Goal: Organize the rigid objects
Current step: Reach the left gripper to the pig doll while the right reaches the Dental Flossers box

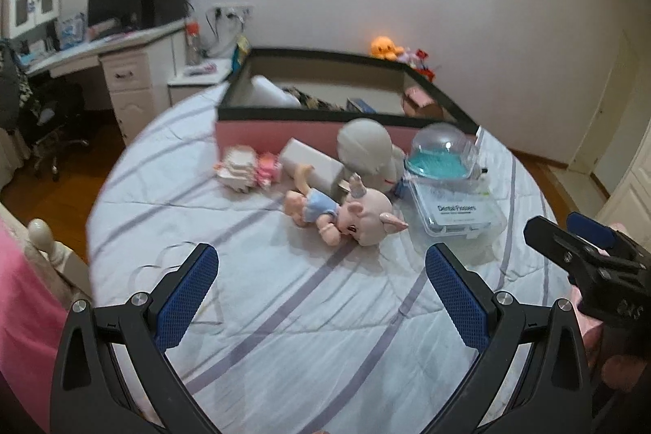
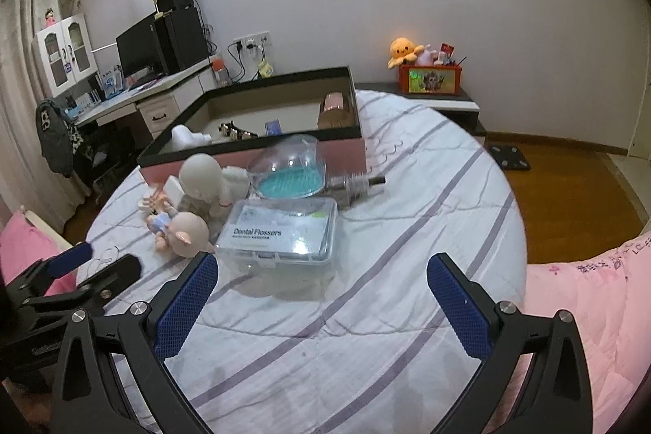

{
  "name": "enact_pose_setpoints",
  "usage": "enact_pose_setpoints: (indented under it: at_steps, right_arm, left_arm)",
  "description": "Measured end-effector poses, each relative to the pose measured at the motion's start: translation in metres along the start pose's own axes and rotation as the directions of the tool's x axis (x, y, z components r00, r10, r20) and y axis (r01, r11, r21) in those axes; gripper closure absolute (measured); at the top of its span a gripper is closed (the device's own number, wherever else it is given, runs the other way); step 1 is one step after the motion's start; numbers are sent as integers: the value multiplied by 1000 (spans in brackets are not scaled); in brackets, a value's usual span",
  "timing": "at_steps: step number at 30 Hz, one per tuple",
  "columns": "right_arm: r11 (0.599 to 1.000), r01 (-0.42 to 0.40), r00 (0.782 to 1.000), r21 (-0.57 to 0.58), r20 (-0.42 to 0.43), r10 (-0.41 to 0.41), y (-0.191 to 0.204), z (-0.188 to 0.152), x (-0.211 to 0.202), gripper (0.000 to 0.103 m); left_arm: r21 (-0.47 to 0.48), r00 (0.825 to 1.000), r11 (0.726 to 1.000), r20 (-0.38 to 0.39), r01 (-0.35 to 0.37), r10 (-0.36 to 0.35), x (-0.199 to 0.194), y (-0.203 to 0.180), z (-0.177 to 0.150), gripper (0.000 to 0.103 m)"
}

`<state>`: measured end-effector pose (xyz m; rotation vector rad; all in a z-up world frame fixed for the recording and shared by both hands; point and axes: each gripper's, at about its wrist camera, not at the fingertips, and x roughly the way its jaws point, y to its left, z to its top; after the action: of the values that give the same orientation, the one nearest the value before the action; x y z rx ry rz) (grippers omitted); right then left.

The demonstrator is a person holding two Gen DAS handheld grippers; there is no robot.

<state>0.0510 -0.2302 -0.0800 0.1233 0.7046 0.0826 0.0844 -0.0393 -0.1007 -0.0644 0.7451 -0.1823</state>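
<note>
Sitting on the striped bed cover just in front of the big pink storage box (image 2: 252,116), the clear plastic floss box (image 2: 280,234) looks light, stiff and slippery, so the spread-wide right gripper (image 2: 321,302) should pinch its short sides while the left gripper (image 1: 321,295) waits, spread too.

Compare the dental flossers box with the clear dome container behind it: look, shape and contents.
The dental flossers box is flat and rectangular with a printed label; the dome container is round, domed on top and unlabelled. The box's contents look pale, while the dome holds something teal. The box lies nearer the grippers; the dome sits just behind it, against the pink storage box. Both are clear plastic and rest on the striped bedspread.
</note>
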Motion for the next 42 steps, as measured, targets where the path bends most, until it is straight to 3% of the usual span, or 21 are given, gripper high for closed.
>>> enact_pose_setpoints:
  at_steps: [2,10,12,16,21,29,35,36,38,42]
  right_arm:
    - [1000,-4,1000,3,-8,4,-1,0,4,0]
    - [1000,-27,999,11,-46,28,-1,3,25,0]
    - [999,-49,997,8,-58,49,3,4,31,0]
    - [998,-60,995,-13,-86,59,14,4,46,0]
    - [998,-67,991,0,-113,66,17,4,62,0]
    - [994,-107,982,31,-151,110,12,5,69,0]
    - [995,-104,981,12,-161,104,16,0,66,0]
    - [995,-98,982,6,-163,97,17,0,67,0]
    - [996,-91,982,-8,-167,88,21,0,69,0]
    - [997,-68,983,-36,-172,61,32,4,73,0]
  left_arm:
    - [1,999,1000,-34,22,-22,14,-1,2,0]
    - [21,997,1000,-70,-7,8,51,-6,17,0]
    - [30,994,998,-92,-47,49,60,-7,18,0]
    - [-4,993,1000,-116,-22,22,68,1,22,0]
    - [24,993,999,-110,-29,31,70,1,25,0]
    - [-10,984,998,-170,55,-56,87,10,33,0]
    - [0,987,999,-159,40,-39,87,6,33,1]
    - [-2,987,999,-154,47,-46,88,6,34,3]
    - [-12,984,996,-153,86,-87,91,4,35,20]
    - [-15,985,995,-146,96,-97,86,7,32,22]
